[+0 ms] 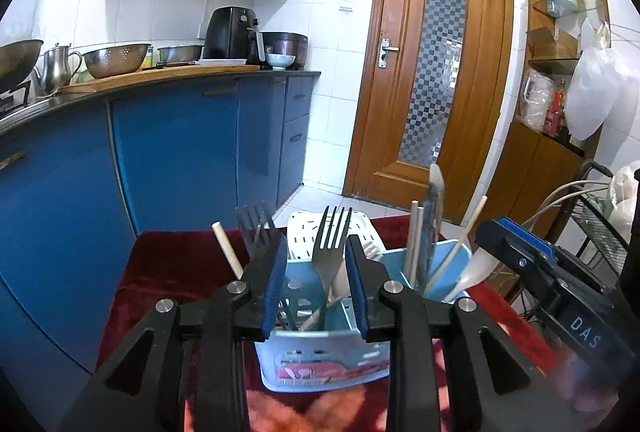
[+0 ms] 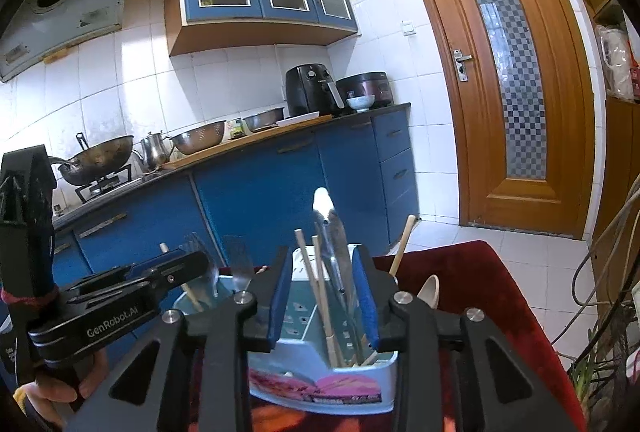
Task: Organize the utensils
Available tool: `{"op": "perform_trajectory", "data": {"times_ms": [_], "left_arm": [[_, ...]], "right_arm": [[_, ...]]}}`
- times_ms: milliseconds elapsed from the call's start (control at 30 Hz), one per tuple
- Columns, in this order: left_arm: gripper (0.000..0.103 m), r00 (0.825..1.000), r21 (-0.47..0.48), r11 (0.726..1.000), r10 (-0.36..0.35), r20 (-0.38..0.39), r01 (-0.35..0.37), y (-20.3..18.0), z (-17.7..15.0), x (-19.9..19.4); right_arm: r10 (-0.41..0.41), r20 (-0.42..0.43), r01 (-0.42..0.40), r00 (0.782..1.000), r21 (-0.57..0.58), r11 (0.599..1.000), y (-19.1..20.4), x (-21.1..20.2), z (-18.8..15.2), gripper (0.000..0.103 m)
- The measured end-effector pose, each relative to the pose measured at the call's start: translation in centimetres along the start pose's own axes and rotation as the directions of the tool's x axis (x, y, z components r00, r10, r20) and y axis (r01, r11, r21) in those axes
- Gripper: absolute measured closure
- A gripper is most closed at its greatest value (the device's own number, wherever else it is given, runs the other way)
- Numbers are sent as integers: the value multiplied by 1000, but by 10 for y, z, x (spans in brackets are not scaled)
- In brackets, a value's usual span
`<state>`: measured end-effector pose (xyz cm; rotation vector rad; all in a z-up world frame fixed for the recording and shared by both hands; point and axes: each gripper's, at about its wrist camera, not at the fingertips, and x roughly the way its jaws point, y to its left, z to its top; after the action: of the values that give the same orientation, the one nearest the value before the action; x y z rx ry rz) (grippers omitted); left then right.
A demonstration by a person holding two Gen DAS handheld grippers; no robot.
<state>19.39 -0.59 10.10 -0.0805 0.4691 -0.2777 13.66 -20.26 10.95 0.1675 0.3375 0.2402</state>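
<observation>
On the red cloth [image 1: 168,272] sits a light blue holder [image 1: 320,360] full of forks and chopsticks. Both grippers hang over it. The left gripper [image 1: 316,280] has its fingers apart around a fork [image 1: 330,244]. The right gripper [image 2: 324,302] has its fingers apart around chopsticks [image 2: 320,296].

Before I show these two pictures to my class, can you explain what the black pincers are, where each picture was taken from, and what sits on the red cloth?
There is no robot here. A person holds a two-finger tool in each hand, and each tool has a camera looking along its fingers.

One picture looks from the left tool, the other from the right tool. Both tools are open and hold nothing.

On the red cloth stands a light blue utensil caddy with compartments. A fork stands between the left tool's fingers. Chopsticks and what looks like a knife stand between the right tool's fingers. Whether the pads touch them, I cannot tell.
</observation>
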Motion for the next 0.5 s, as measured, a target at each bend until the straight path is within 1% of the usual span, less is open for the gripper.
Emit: {"op": "perform_trajectory", "data": {"times_ms": [67, 200, 233, 433, 500], "left_arm": [[67, 1000, 3, 1000, 10, 3, -10, -1, 0, -8], [62, 999, 14, 999, 36, 17, -36, -5, -8, -32], [59, 999, 15, 999, 42, 19, -42, -6, -10, -37], [41, 997, 8, 997, 74, 24, -74, -9, -30, -63], [40, 996, 1, 996, 88, 25, -88, -11, -39, -71]], "right_arm": [[8, 3, -8, 1000, 0, 1000, 3, -9, 0, 65], [18, 8, -18, 1000, -8, 1000, 11, -28, -3, 61], [21, 10, -21, 1000, -10, 1000, 14, -33, -4, 60], [35, 12, -34, 999, -20, 999, 25, -57, -18, 49], [31, 10, -31, 999, -27, 999, 28, -63, -26, 44]]}}
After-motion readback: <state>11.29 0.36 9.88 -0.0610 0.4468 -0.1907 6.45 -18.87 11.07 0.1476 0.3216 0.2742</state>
